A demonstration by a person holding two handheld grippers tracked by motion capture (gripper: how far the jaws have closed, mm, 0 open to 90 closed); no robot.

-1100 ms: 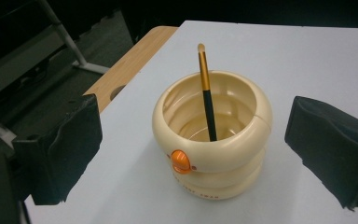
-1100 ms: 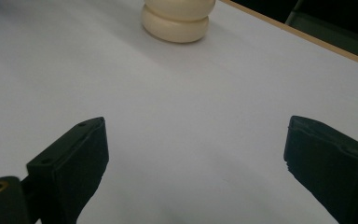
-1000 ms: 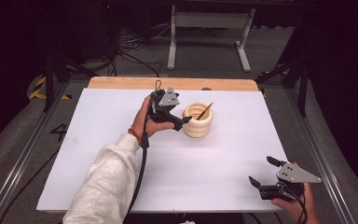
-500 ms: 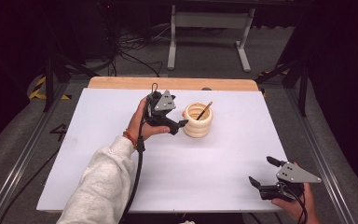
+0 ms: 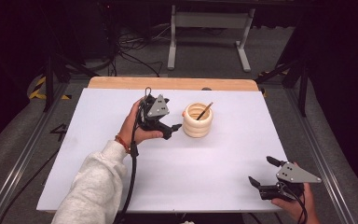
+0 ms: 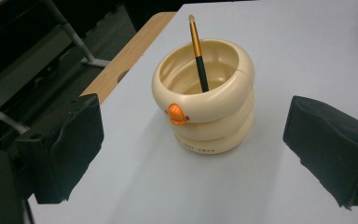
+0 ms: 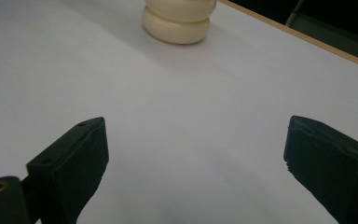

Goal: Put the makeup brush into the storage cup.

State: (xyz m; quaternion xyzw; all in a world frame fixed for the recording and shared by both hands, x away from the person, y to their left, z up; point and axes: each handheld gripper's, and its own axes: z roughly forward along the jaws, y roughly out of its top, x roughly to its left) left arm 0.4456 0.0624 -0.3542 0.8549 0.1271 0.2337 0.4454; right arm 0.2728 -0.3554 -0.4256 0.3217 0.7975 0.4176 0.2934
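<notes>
Since the earlier frames, we see the left hand-held gripper (image 5: 171, 126) has drawn slightly back from the cream holder, while the right one has stayed where it was. The left hand-held gripper now sits just beside the holder, close to it but not touching. Its jaws stand wide apart and hold nothing; in the left gripper view they frame the holder from either side.

The cream ringed holder (image 6: 204, 102) stands upright on the white surface (image 5: 98, 144), toward its far edge. It looks like three stacked rounded rings, with a small orange knob (image 6: 177, 113) on its front. A thin brush with a black and orange handle (image 6: 198, 51) leans inside it, its tip rising above the rim.

The right hand-held gripper (image 5: 262, 172) rests at the near right corner of the surface, well apart from the holder. Its jaws are also spread wide and empty. A light grey sleeve (image 5: 91, 191) covers the left forearm.
</notes>
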